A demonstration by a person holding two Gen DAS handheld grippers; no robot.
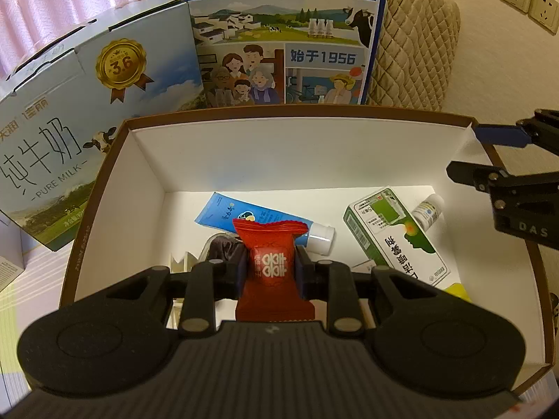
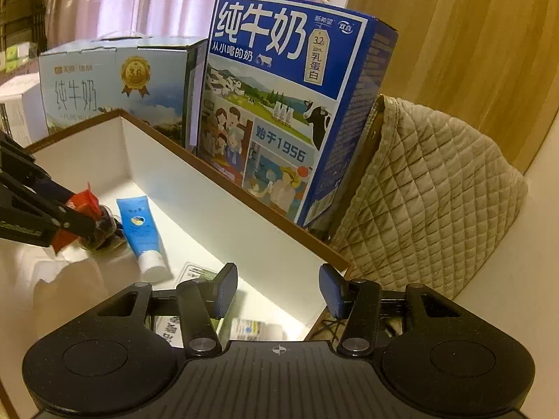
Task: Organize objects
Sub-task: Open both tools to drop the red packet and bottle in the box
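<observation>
My left gripper [image 1: 270, 260] is shut on a red candy packet [image 1: 269, 241] and holds it upright over the open brown-rimmed box [image 1: 279, 153]. On the box floor lie a blue tube [image 1: 244, 214], a green and white medicine box [image 1: 394, 237], a small bottle [image 1: 428, 209] and a dark wrapped item [image 1: 220, 248] just under the packet. My right gripper [image 2: 278, 291] is open with nothing between its blue pads, above the box's right end. It also shows at the right edge of the left wrist view, right gripper [image 1: 482, 153]. The right wrist view shows the packet [image 2: 84, 200] and tube [image 2: 138, 225].
A pale blue milk carton [image 1: 87, 122] and a dark blue milk carton [image 1: 279, 35] stand against the box's far side. A quilted beige cover [image 2: 429, 192] sits to the right. Wall sockets [image 1: 527, 0] are on the wall. A yellow item [image 1: 456, 291] lies in the box's near right.
</observation>
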